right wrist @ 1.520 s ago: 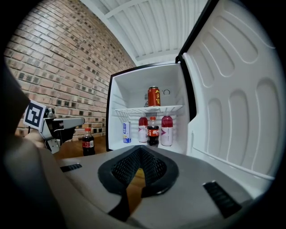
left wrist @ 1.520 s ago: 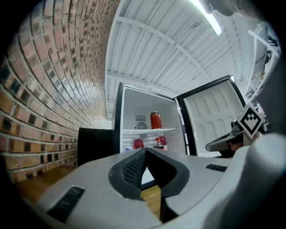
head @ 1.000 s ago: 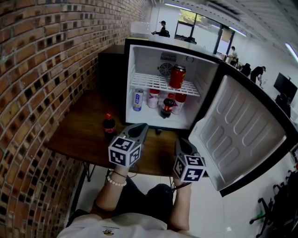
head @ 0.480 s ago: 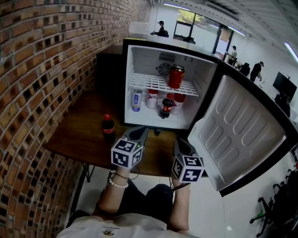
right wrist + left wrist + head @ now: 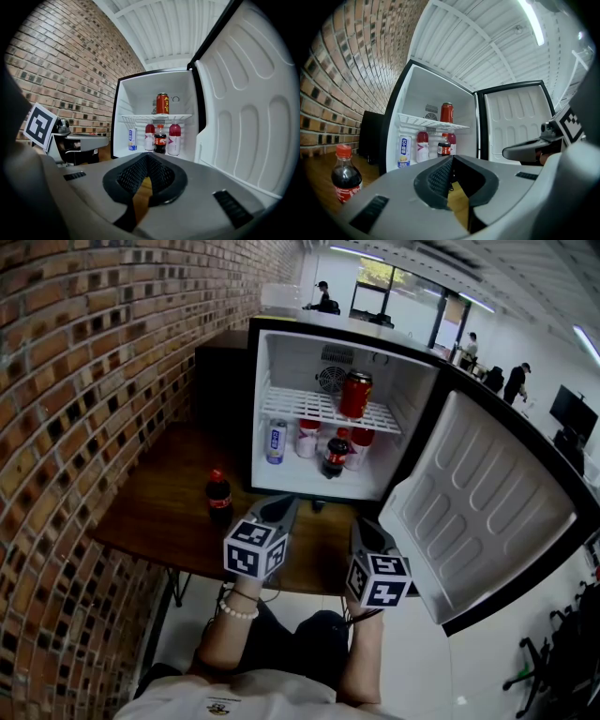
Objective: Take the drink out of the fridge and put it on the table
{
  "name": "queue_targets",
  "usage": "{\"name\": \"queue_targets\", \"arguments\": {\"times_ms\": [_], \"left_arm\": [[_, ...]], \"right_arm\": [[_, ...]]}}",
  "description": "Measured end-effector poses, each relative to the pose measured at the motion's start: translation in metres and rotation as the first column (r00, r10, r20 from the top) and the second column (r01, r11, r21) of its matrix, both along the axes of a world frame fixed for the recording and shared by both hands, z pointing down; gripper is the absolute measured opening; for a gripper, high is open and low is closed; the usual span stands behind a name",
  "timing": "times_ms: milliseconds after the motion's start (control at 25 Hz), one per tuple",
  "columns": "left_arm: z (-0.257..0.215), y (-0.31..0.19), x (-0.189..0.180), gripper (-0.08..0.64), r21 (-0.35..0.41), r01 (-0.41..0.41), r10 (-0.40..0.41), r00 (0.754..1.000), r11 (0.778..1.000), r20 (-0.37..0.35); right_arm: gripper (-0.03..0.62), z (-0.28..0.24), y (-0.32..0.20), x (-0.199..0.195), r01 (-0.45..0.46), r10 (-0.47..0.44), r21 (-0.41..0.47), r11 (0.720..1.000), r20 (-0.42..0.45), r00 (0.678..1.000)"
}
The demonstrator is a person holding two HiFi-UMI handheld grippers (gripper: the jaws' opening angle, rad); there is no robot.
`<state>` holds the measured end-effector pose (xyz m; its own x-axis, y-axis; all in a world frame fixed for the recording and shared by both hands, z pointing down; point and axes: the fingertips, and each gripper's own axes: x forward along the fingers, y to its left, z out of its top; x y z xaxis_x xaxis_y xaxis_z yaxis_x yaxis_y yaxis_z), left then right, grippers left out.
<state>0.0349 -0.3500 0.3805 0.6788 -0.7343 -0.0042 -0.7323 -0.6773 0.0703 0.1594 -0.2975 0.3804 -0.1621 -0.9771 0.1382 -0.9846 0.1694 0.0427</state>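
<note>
A small cola bottle [image 5: 218, 498] with a red cap stands on the wooden table [image 5: 159, 512], left of the open fridge [image 5: 281, 352]. It also shows in the left gripper view, the cola bottle [image 5: 345, 173] at the lower left. Inside the fridge a second cola bottle [image 5: 336, 457] stands on the floor between pink bottles [image 5: 307, 439], with a white-blue can [image 5: 276, 442] to their left and a red can [image 5: 357, 395] on the wire shelf. My left gripper [image 5: 284, 503] hangs shut and empty right of the table's bottle. My right gripper [image 5: 362, 527] is shut and empty too, before the fridge.
The fridge door [image 5: 478, 502] swings wide to the right, close beside my right gripper. A brick wall [image 5: 84, 381] runs along the left. The table's front edge [image 5: 187, 563] lies under the grippers. People stand far off in the room behind.
Both grippers have barely drifted in front of the fridge. Nothing was taken hold of or let go, and the bottles and cans have kept their places.
</note>
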Motion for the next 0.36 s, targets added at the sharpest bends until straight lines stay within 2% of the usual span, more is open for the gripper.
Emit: {"name": "queue_targets", "arguments": {"times_ms": [360], "left_arm": [[0.0003,-0.0007,-0.0027,0.002,-0.006,0.007,-0.007,1.000,1.000,-0.007]], "right_arm": [[0.012,0.0007,0.0004,0.0016,-0.002,0.002,-0.007,1.000,-0.002,1.000]]}}
